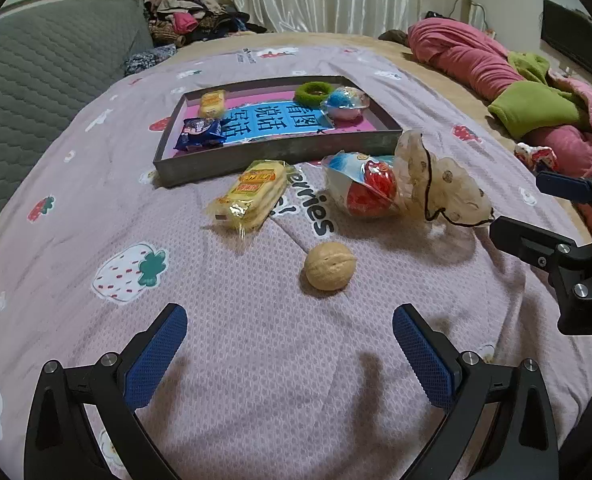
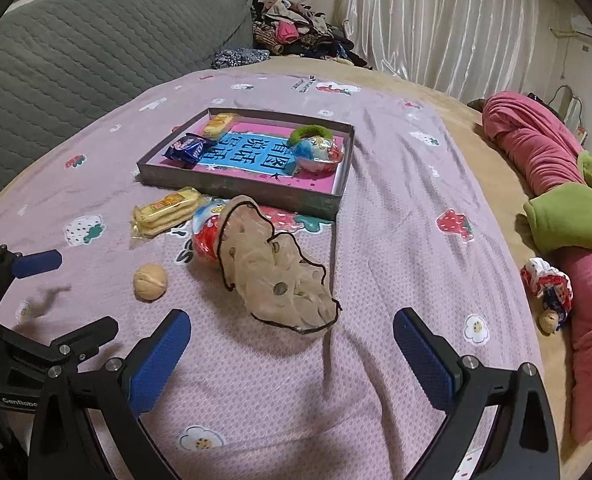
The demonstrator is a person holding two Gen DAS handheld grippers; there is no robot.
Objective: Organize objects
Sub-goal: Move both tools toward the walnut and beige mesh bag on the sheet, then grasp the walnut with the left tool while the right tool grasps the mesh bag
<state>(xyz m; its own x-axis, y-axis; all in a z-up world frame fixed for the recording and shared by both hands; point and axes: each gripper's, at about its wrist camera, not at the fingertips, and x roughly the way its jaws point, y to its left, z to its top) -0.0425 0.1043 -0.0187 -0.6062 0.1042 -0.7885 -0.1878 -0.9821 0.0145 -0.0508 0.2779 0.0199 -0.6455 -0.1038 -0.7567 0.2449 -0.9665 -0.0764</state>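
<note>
The left gripper (image 1: 289, 354) hovers low over a pink strawberry-print bedspread (image 1: 255, 380), its blue-padded fingers spread wide and holding nothing. Just ahead of it lies a walnut (image 1: 330, 266). The right gripper (image 2: 291, 356) is equally wide open and empty, with a crumpled beige hair net edged in black (image 2: 279, 276) lying just in front of it. Touching the net's far side is a red toy in a clear wrapper (image 2: 205, 236), and beside that a yellow packet of biscuits (image 2: 165, 210). Beyond them sits a shallow grey box (image 2: 239, 192). Inside it are another yellow packet (image 2: 219, 125), a dark blue snack packet (image 2: 185, 148), a green ring (image 2: 310, 134) and what may be a wrapped blue-and-pink toy (image 2: 320, 156).
</note>
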